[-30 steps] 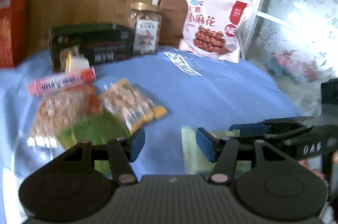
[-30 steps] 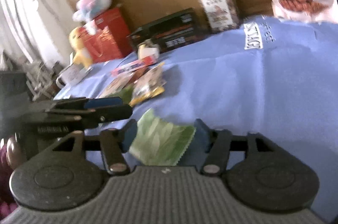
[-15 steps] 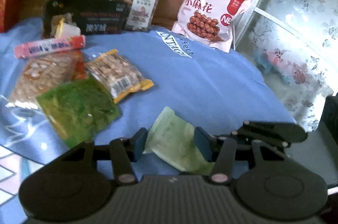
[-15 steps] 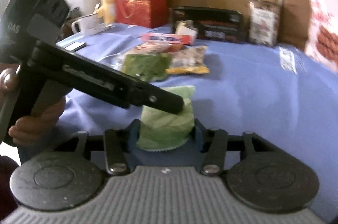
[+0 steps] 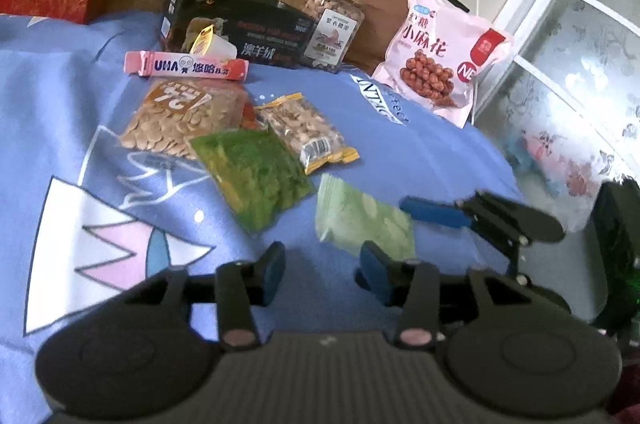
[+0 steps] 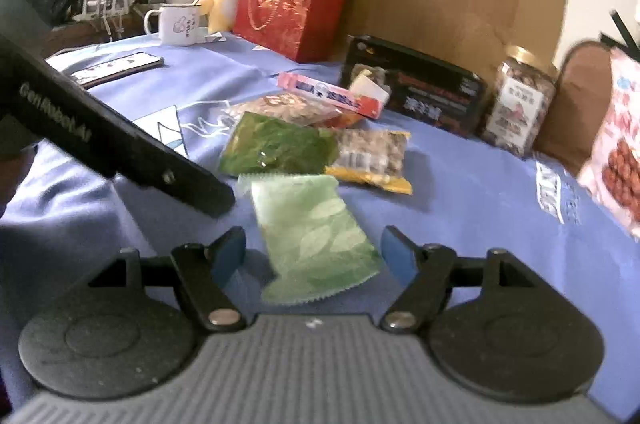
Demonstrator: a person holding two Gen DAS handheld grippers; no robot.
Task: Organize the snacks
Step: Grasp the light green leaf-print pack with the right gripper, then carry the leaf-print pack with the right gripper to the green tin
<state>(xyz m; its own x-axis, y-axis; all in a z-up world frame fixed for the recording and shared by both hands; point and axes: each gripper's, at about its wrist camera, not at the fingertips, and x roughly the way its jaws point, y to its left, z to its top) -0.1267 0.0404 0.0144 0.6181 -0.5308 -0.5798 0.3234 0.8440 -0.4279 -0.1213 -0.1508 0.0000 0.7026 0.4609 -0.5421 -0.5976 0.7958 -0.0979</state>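
A pale green snack packet (image 6: 312, 236) lies on the blue cloth between my right gripper's (image 6: 314, 256) open fingers; the jaws are wide and do not touch it. It also shows in the left wrist view (image 5: 362, 222), just ahead of my open, empty left gripper (image 5: 322, 270). Beyond it lie a dark green packet (image 5: 256, 172), a yellow-edged nut packet (image 5: 308, 132), a seed packet (image 5: 180, 116) and a pink bar (image 5: 186, 69).
A black box (image 5: 236, 24), a nut jar (image 5: 332, 24) and a pink bag (image 5: 440, 60) stand at the back. A red gift bag (image 6: 292, 8), plush toys, a mug (image 6: 178, 24) and a phone (image 6: 116, 68) are at the left. The cloth's right edge drops off.
My right gripper has opened wider around the pale green packet, which now lies flat on the cloth. My left gripper has pulled back and up, off to the packet's left.
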